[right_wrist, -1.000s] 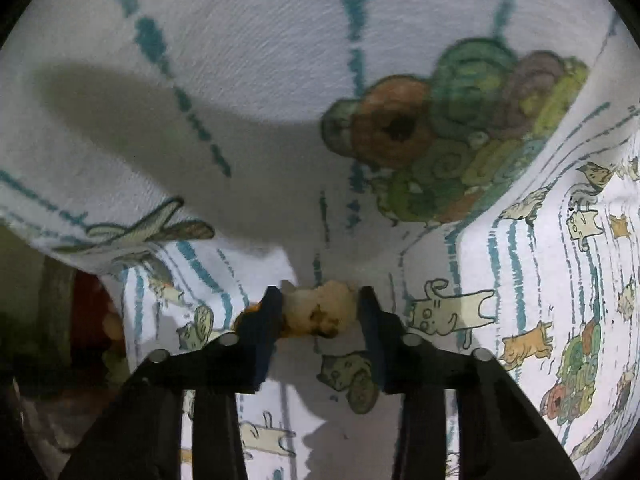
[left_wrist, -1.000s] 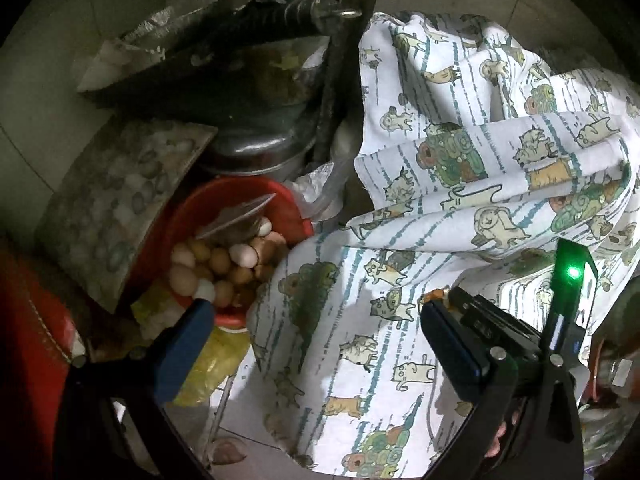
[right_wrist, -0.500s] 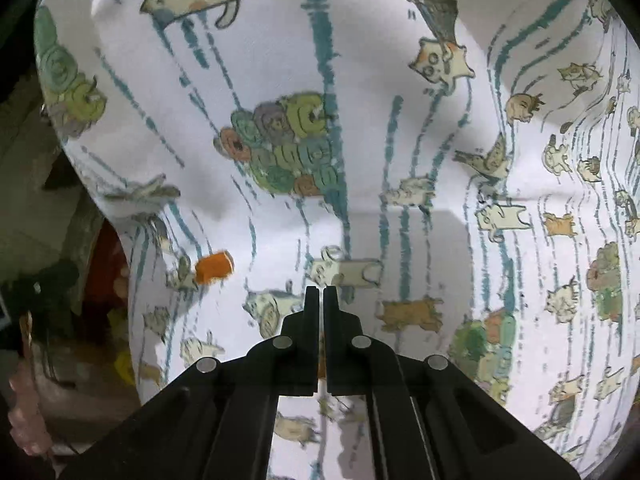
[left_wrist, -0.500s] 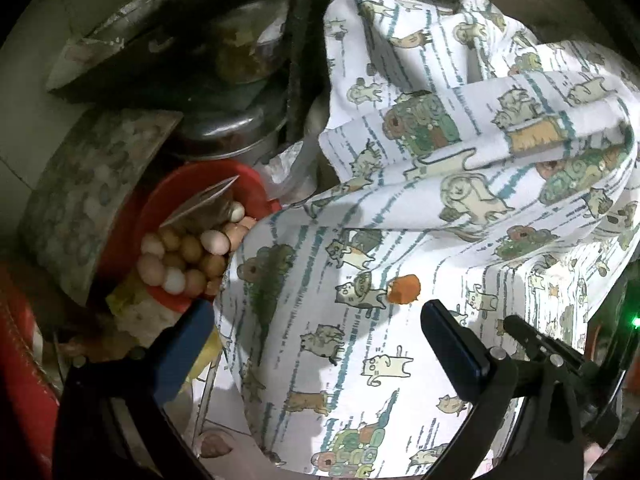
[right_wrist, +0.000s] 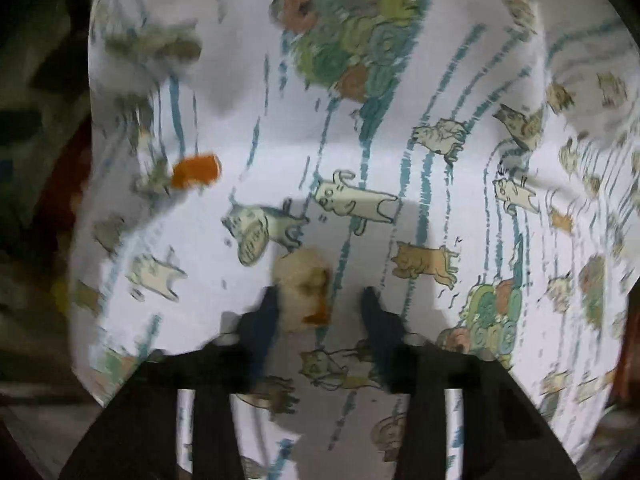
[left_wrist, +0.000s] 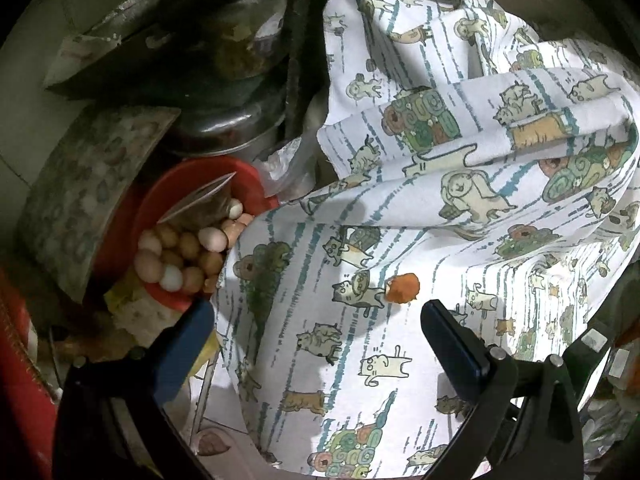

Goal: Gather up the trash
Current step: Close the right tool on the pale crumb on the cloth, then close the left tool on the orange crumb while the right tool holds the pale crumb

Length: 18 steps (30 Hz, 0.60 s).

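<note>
Right gripper (right_wrist: 320,300), pointing steeply down at the cloth (right_wrist: 400,168): its jaws are opening, and a pale scrap (right_wrist: 305,290) with an orange edge is sitting between them, touching the left finger (right_wrist: 264,316) and standing clear of the right one, so it is no longer being pinched. The view is blurring with motion. An orange scrap (right_wrist: 197,170) is lying on the cloth, up and to the left of the pale one, well apart from the jaws.

Left gripper (left_wrist: 320,332), likewise tilting steeply down: its jaws are standing wide apart with nothing between them. The same orange scrap (left_wrist: 403,288) is resting on the cloth (left_wrist: 460,208), just above the right finger (left_wrist: 452,344) and not touching it. Left of the cloth, a red bowl (left_wrist: 248,176) is holding eggs (left_wrist: 180,252), its near edge tucked under the cloth's hem. Behind the bowl, metal pots (left_wrist: 224,136) are stacking up in shadow.
</note>
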Each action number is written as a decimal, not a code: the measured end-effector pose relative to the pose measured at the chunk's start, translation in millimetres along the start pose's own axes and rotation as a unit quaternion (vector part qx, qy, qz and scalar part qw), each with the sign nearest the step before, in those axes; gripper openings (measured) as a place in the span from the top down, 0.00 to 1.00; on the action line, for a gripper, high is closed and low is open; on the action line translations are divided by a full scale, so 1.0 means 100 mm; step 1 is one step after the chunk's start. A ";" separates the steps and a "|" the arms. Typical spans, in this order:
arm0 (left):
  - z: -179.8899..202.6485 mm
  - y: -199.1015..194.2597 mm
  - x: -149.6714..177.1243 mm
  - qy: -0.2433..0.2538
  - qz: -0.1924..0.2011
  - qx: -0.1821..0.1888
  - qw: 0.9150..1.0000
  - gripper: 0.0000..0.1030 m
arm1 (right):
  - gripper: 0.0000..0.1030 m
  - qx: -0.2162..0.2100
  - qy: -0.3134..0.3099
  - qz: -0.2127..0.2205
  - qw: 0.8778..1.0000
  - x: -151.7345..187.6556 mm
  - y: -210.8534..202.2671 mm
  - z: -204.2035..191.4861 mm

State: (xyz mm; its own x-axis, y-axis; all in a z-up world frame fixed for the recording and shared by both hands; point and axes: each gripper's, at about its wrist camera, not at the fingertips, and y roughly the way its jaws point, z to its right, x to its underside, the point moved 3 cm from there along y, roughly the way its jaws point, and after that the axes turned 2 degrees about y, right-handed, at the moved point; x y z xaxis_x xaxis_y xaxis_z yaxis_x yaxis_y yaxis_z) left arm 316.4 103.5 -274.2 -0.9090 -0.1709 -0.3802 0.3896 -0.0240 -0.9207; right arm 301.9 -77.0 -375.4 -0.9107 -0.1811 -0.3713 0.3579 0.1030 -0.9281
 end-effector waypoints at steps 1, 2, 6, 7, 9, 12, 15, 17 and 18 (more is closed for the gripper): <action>0.01 0.01 0.00 0.000 -0.001 0.001 1.000 0.00 | 0.76 0.003 -0.010 -0.007 1.000 0.01 -0.02 0.00; 0.03 0.02 0.00 0.001 -0.001 0.002 1.000 0.00 | 0.77 0.012 -0.014 -0.008 1.000 0.02 -0.07 0.03; 0.14 0.14 -0.02 0.007 -0.011 0.006 1.000 0.00 | 0.77 0.017 -0.024 0.032 0.999 0.08 -0.51 0.30; 0.16 0.17 -0.02 0.005 -0.015 0.007 1.000 0.00 | 0.77 0.018 -0.020 0.045 0.999 0.11 -0.69 0.44; 0.24 0.26 0.00 -0.006 -0.027 0.021 0.999 0.00 | 0.77 0.014 -0.004 0.060 0.998 0.18 -0.94 0.67; 0.35 0.31 0.05 -0.030 -0.009 0.022 0.999 0.00 | 0.77 0.032 0.023 0.075 0.996 0.27 -1.17 0.98; 0.50 0.40 0.08 -0.023 0.009 0.011 1.000 0.06 | 0.76 0.041 0.051 0.088 0.994 0.32 -1.25 1.24; 0.61 0.51 0.12 -0.014 0.005 0.011 1.000 0.14 | 0.77 0.034 0.066 0.082 0.994 0.34 -1.19 1.37; 0.65 0.57 0.15 -0.011 -0.004 0.019 1.000 0.20 | 0.77 0.027 0.073 0.079 0.994 0.33 -1.17 1.42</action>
State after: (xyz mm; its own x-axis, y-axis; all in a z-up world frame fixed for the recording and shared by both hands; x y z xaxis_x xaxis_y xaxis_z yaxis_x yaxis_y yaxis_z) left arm 335.0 36.1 -326.8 -0.9090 -0.1930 -0.3695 0.3874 -0.0637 -0.9197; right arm 259.2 -233.7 -283.3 -0.8612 -0.0234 -0.5077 0.5054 0.0663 -0.8603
